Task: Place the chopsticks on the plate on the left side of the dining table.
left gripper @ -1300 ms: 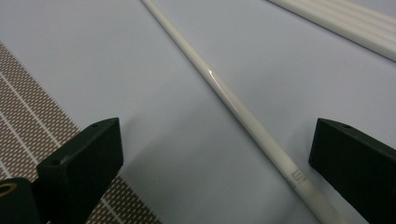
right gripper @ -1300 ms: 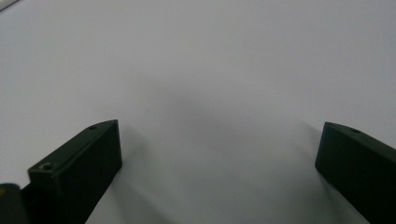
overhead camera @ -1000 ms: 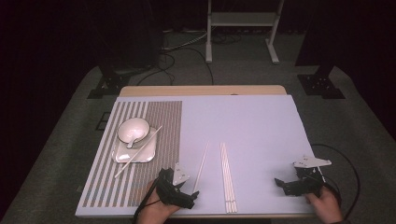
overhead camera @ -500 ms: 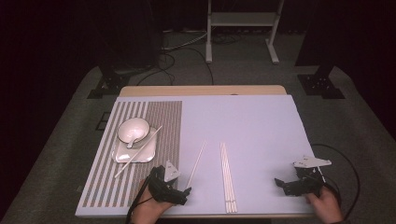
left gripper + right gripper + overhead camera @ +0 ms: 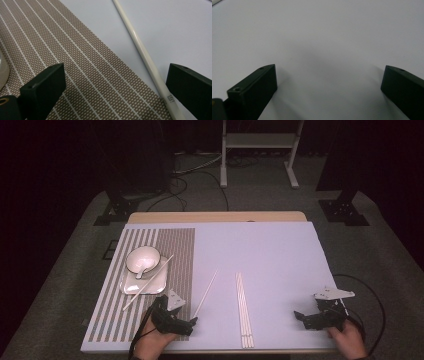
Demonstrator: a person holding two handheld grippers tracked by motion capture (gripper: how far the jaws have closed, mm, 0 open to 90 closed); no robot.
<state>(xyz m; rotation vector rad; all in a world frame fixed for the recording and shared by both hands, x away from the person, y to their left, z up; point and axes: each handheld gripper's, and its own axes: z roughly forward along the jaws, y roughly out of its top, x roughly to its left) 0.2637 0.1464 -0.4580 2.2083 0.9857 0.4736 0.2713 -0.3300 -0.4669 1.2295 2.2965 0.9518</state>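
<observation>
**Desk editor:** What do you have in front of you, counted?

**Photographer:** Two grippers, one in each of your hands, low at the near edge of the desk (image 5: 260, 235). Your left gripper (image 5: 189, 322) sits over the near right corner of the one striped placemat (image 5: 175, 245); your right gripper (image 5: 299, 316) rests well apart on the bare pale sheet at the far right.

**Desk editor:** And the fingers?

**Photographer:** Spread wide on both, holding nothing. In the left gripper view, your fingers (image 5: 45, 85) straddle the mat's edge, and the single loose chopstick (image 5: 142, 50) runs slantwise just inside the right-hand finger, its near end lying on the mat's corner. In the right gripper view the fingers (image 5: 254, 87) frame plain sheet.

**Desk editor:** How many chopsticks altogether?

**Photographer:** From the high view, one loose white chopstick (image 5: 206, 292) lies beside the mat, just ahead of your left gripper. One more chopstick (image 5: 148, 281) leans across the square plate (image 5: 146, 283). A bundle of chopsticks (image 5: 243, 310) lies side by side mid-desk; I cannot tell the exact number.

**Desk editor:** Crockery?

**Photographer:** One plate, one white bowl (image 5: 143, 258) on it, both on the mat.
</observation>
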